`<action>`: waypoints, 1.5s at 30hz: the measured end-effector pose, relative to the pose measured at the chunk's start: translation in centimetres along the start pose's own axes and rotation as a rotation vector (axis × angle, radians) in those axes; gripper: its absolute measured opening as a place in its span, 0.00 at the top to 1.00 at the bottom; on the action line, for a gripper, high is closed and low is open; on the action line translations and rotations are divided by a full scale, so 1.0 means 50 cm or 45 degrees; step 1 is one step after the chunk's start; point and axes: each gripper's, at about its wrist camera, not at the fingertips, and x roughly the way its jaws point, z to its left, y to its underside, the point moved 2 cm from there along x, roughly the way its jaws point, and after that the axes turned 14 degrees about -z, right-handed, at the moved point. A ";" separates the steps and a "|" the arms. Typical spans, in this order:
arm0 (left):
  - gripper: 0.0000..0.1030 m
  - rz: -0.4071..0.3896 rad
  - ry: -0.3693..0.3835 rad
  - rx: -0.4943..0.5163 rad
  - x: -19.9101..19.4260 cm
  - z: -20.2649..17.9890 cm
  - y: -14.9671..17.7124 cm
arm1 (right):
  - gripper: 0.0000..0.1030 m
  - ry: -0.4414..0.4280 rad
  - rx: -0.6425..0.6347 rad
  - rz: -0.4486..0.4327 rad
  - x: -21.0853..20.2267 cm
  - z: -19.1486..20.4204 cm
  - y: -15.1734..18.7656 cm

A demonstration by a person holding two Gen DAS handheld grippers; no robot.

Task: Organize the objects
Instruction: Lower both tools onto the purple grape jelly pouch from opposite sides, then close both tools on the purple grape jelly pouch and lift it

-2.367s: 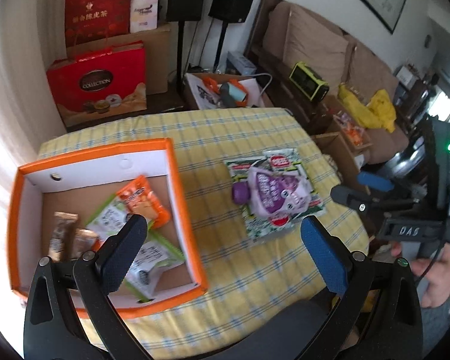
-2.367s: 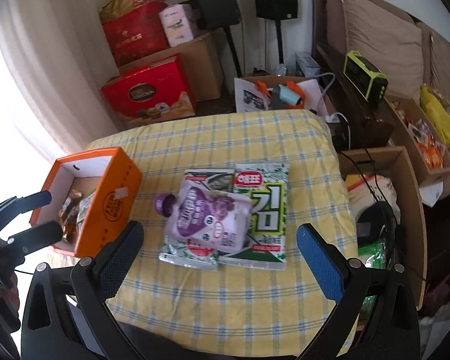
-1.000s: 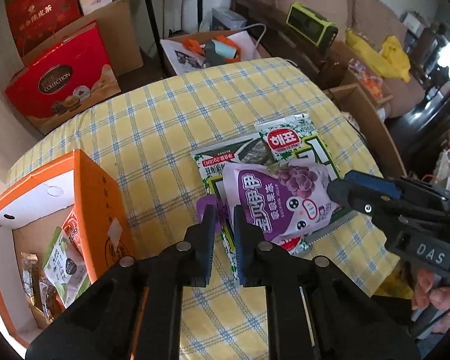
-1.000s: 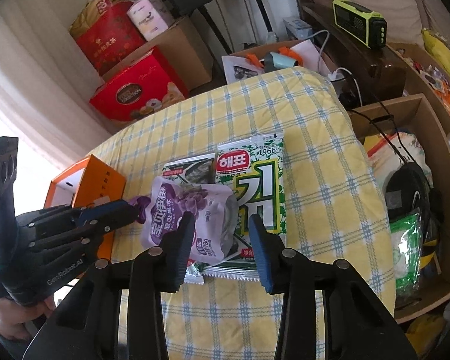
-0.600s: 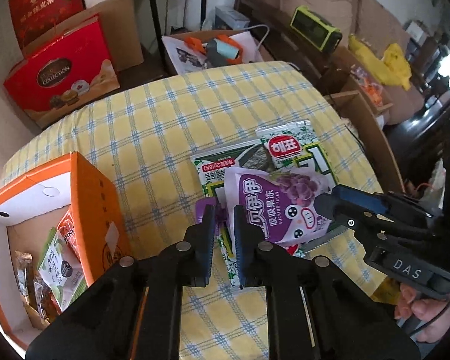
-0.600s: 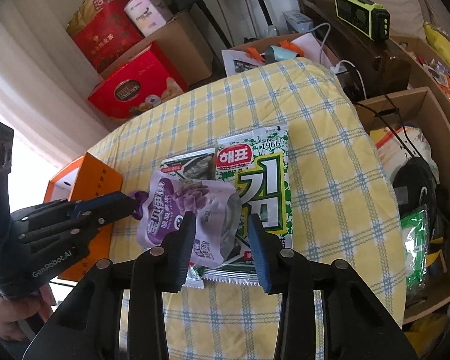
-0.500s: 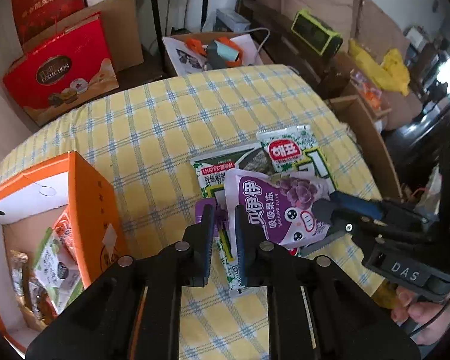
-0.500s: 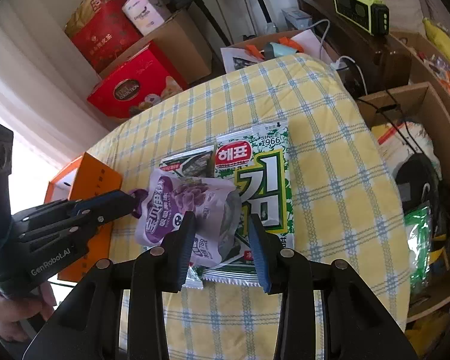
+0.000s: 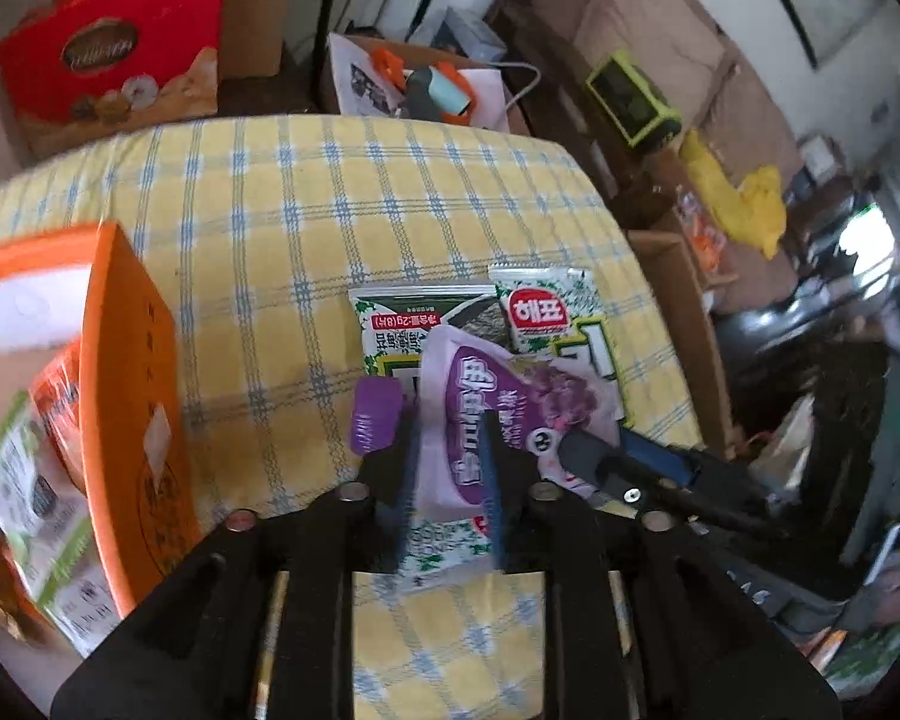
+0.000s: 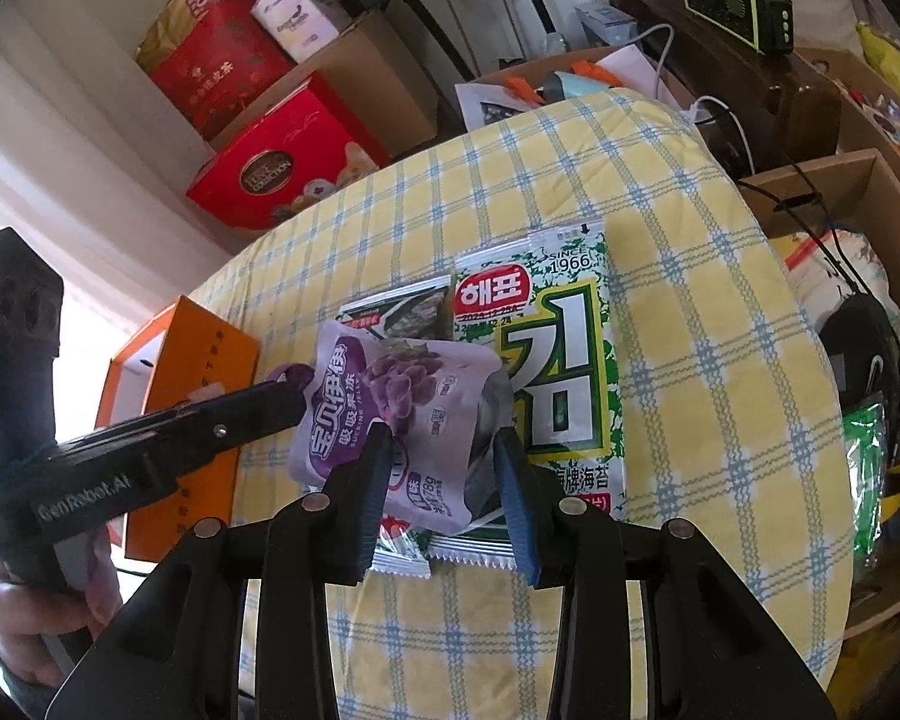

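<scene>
A purple grape jelly pouch (image 10: 390, 402) is held up above two green seaweed packs (image 10: 564, 372) on the yellow checked table (image 10: 660, 228). My left gripper (image 9: 447, 450) is shut on the pouch (image 9: 468, 420) at its spout end, next to the purple cap (image 9: 375, 420). My right gripper (image 10: 441, 462) grips the pouch's bottom end between its blue pads (image 10: 513, 480). The left gripper shows in the right wrist view (image 10: 270, 405). The orange box (image 9: 126, 408) with several snack packs stands at the left.
The orange box also shows in the right wrist view (image 10: 192, 396). Red gift boxes (image 10: 282, 162) and cardboard boxes stand beyond the table. An open cardboard box (image 10: 858, 312) with cables sits right of the table edge.
Both grippers have lifted the purple pouch off the seaweed packs. My left gripper's jaws now stand slightly wider around the pouch. The left view shifted toward the orange box and is blurred.
</scene>
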 end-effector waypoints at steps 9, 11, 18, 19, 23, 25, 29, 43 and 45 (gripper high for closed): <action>0.32 -0.080 -0.032 -0.002 -0.052 -0.010 -0.018 | 0.65 0.014 -0.005 -0.006 -0.002 0.000 0.000; 0.32 -0.075 -0.065 0.005 -0.050 -0.003 -0.020 | 0.65 0.016 -0.004 -0.007 -0.003 0.000 0.000; 0.31 -0.060 -0.148 0.071 -0.027 0.002 -0.015 | 0.65 0.011 -0.004 -0.009 -0.002 0.000 0.001; 0.31 -0.054 -0.167 0.088 -0.025 -0.002 -0.014 | 0.65 0.012 -0.006 -0.009 -0.002 0.000 0.001; 0.31 -0.065 -0.150 0.150 -0.025 -0.031 -0.011 | 0.65 0.011 -0.006 -0.010 -0.002 0.000 0.002; 0.31 -0.057 -0.131 0.141 -0.020 -0.042 -0.010 | 0.65 0.011 -0.007 -0.012 0.001 0.002 0.003; 0.31 -0.046 -0.152 0.114 0.002 -0.033 -0.008 | 0.65 0.010 -0.004 -0.012 0.000 0.002 0.002; 0.24 0.014 -0.102 -0.090 0.038 0.015 0.021 | 0.64 -0.007 -0.057 -0.003 0.018 0.021 0.009; 0.24 0.002 -0.090 -0.106 0.037 0.018 0.023 | 0.64 0.017 -0.088 -0.014 0.019 0.027 0.009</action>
